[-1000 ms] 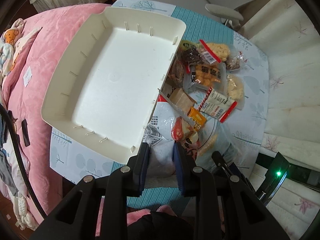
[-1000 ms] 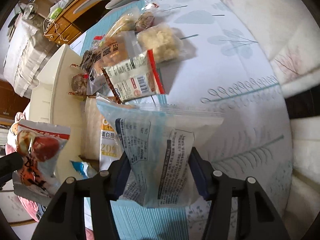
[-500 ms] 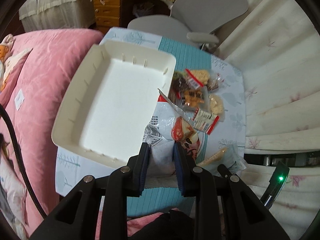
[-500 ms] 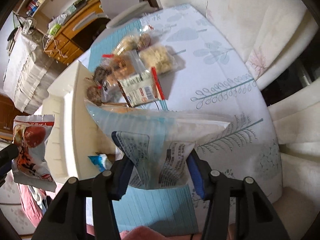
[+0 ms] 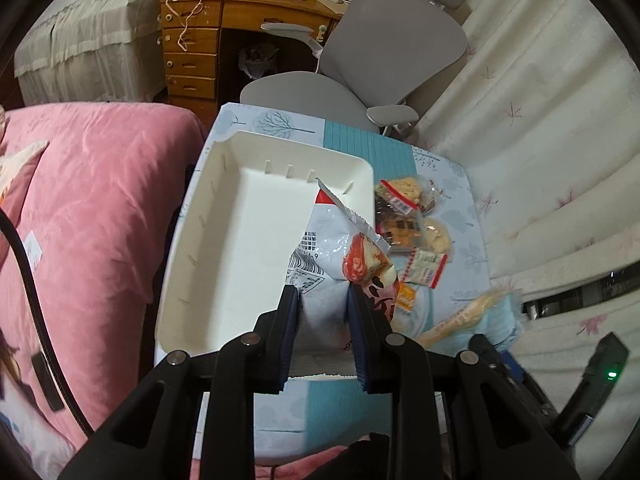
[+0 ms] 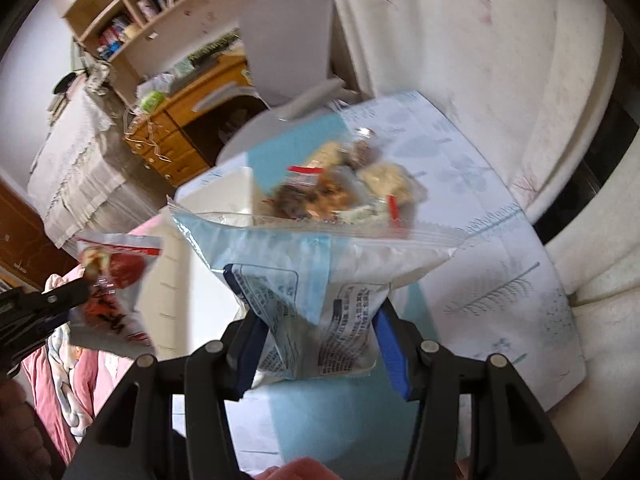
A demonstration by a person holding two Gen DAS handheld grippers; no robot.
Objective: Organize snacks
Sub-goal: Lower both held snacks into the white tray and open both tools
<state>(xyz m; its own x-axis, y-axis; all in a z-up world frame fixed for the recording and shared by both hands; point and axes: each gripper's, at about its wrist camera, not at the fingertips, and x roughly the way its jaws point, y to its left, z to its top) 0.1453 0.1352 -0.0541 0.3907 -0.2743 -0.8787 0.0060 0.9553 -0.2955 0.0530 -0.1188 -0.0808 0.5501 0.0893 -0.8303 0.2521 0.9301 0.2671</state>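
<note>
A wooden desk (image 5: 192, 46) with drawers stands at the far wall, a grey office chair (image 5: 384, 68) pulled up before it. Cream curtains (image 5: 540, 128) with a leaf print hang along the right. A pink quilt (image 5: 88, 200) covers the bed on the left. Bookshelves (image 6: 160, 4) rise above the desk. Daylight is soft.

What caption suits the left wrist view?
Left gripper holding a white snack bag above the empty white tray.
</note>
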